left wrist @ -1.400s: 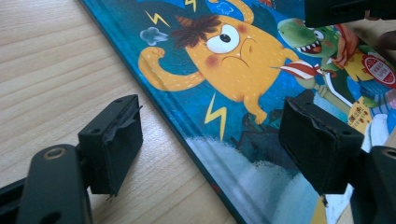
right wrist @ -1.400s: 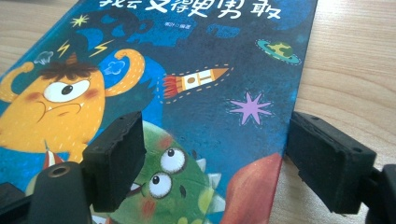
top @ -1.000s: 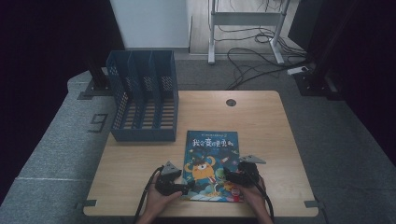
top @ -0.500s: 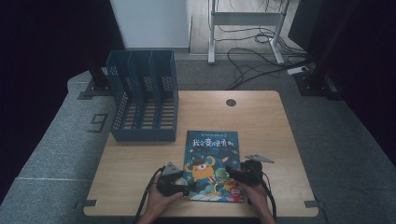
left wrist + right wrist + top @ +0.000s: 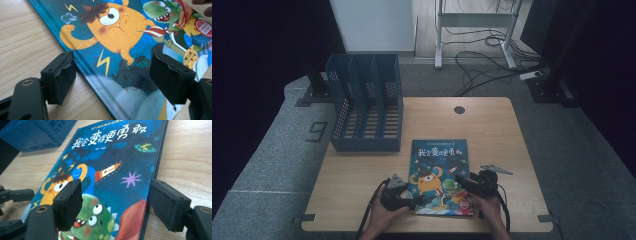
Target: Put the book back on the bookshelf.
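1. The picture book (image 5: 439, 175) lies flat on the wooden table (image 5: 492, 125), in front of and just right of the blue file rack (image 5: 364, 102), its near edge close to us.
2. We judge it a stiff, fairly light hardcover with a glossy, probably slippery cover, so flat pinching from above looks hopeless.
3. Our left gripper (image 5: 112, 80) straddles the book's left edge, jaws wide and holding nothing; our right gripper (image 5: 116, 202) straddles its right edge, equally wide and empty.
4. We would take the edges, where a jaw could slide under the boards.
5. Beyond the rack, grey floor, a metal stand (image 5: 474, 30) and loose cables (image 5: 484, 65) sit in a dim room.
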